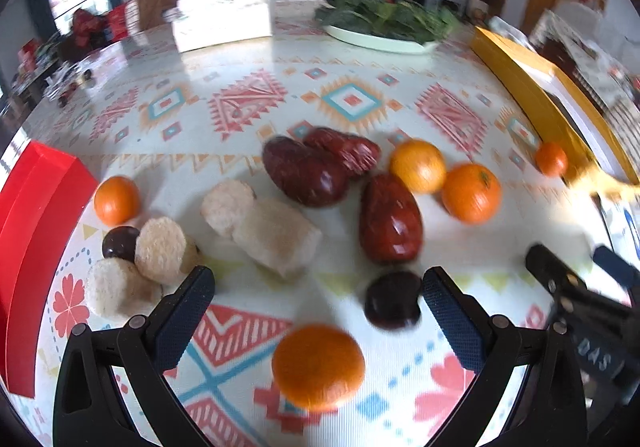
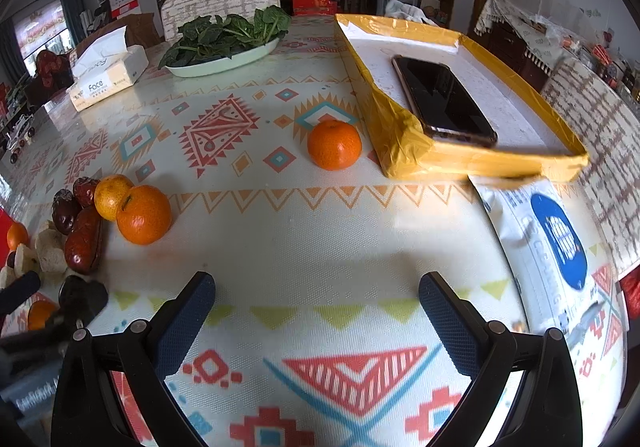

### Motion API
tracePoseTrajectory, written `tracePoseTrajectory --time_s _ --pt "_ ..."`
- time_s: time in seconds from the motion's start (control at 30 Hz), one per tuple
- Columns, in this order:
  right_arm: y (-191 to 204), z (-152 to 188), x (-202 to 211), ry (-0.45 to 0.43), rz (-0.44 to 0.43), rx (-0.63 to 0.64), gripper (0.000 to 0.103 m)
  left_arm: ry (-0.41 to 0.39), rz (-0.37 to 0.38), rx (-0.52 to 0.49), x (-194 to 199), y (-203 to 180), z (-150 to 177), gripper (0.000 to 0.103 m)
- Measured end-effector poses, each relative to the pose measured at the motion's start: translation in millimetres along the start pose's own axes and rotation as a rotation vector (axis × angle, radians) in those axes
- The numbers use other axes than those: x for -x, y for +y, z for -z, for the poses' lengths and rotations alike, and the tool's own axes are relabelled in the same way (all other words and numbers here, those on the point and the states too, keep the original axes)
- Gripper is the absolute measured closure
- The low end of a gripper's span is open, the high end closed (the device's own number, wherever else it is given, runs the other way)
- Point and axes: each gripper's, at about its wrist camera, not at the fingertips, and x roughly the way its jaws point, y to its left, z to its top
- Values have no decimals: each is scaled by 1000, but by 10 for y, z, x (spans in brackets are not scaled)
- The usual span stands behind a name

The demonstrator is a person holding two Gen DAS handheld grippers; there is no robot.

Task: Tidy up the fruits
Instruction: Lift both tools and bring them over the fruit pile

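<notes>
On the patterned-cloth desk (image 1: 352, 59), the left gripper (image 1: 318, 299), jaws spread and empty, straddles a round orange mandarin (image 1: 318, 367) that may roll into the adjacent dark round plum (image 1: 392, 299) if struck off-centre.

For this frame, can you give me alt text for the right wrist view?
Open right tongs hover above a patterned tablecloth, holding nothing. Ahead, a lone orange sits beside a yellow tray holding a phone; more oranges and red dates cluster at left, a plate of greens behind.
</notes>
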Motion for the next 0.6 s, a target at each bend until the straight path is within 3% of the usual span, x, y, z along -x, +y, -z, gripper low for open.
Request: tracePoseTrajectory --time_s 0.3,0.37,0.43,0.53,0.6 --pt "8 45 34 45 27 -39 0 9 73 -104 132 -33 197 0" --pt "12 49 34 41 24 -36 0 -6 130 -97 231 23 272 0" --pt "14 92 77 32 11 -34 2 -52 185 -72 406 139 345 1" --pt "-27 233 273 -27 -71 -83 16 -142 232 -52 709 338 423 1" --pt "-47 347 457 -75 -105 -120 16 -208 268 -28 961 534 485 1"
